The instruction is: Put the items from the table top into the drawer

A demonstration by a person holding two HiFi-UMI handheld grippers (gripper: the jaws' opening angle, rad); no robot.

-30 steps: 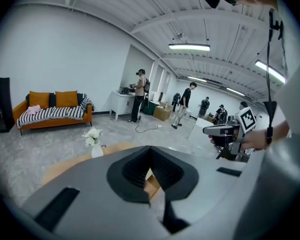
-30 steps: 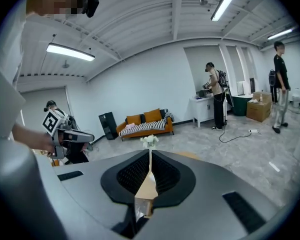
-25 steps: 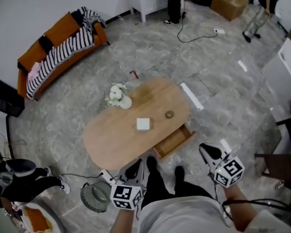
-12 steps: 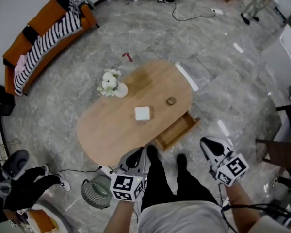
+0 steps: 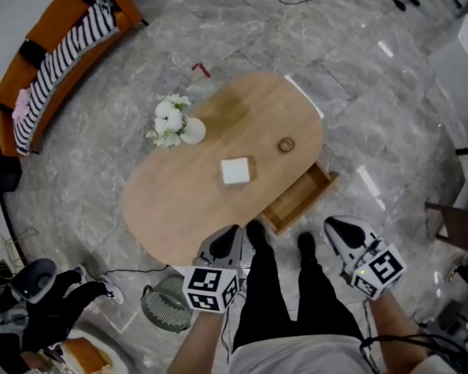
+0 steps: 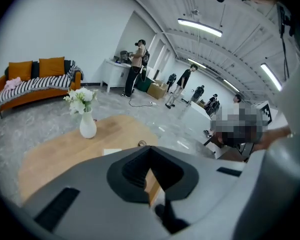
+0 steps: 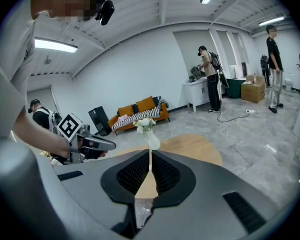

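- Head view: the left gripper (image 5: 228, 240) and right gripper (image 5: 337, 228) hang at the near edge of the oval wooden table (image 5: 171, 209), one on each side of the person's legs, and both are clear of everything on it.
- Only this view shows the drawer (image 5: 300, 201). It is pulled open under the table's right side and is bare wood inside.
- On the tabletop lie a white box (image 5: 235, 171) near the middle and a small ring (image 5: 285, 145) further right, just above the drawer. A vase (image 5: 181, 128) of white flowers stands at the far left edge.
- Left gripper view: its jaws are pressed together with nothing between them. The vase, box and ring show beyond them, and people stand at the back of the room.
- Right gripper view: its jaws also meet, with only a thin slit between them and nothing held. The vase lines up above the slit, and the left gripper appears at the left.
- Both gripper views show an orange sofa (image 7: 140, 111) against the wall. From above it sits at the top left.
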